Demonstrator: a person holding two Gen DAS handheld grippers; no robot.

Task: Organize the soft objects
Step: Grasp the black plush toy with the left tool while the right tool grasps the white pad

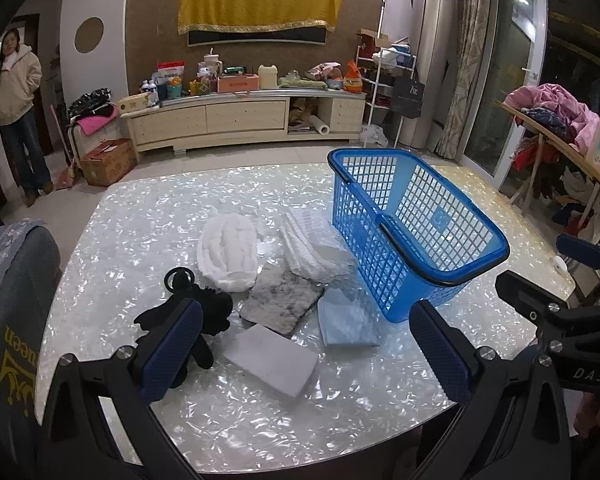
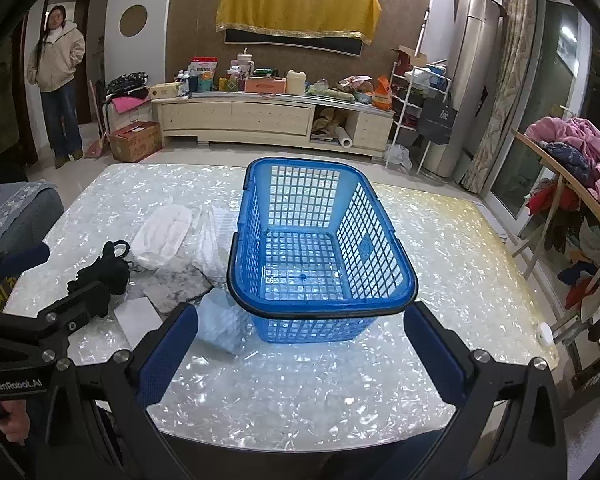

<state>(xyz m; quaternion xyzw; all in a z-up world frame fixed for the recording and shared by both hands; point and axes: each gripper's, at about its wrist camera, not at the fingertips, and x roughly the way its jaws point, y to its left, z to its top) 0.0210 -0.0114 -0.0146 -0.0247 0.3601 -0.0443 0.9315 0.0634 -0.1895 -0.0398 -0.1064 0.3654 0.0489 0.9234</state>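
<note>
Blue basket (image 2: 320,240) on table (image 2: 440,240), nothing inside

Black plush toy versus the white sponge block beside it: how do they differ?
The black plush toy is dark, lumpy and irregular with a ring loop on top; the white sponge block is pale, flat and rectangular. The toy lies left of the block. Both rest on the table, outside the blue basket.

Ahead of you a long cream cabinet (image 2: 236,118) runs along a brown patterned wall (image 2: 196,20), under a yellow cloth (image 2: 296,6). Glass doors (image 2: 540,112) stand right; a person (image 2: 58,76) waits left on pale floor tiles (image 2: 220,156).
</note>
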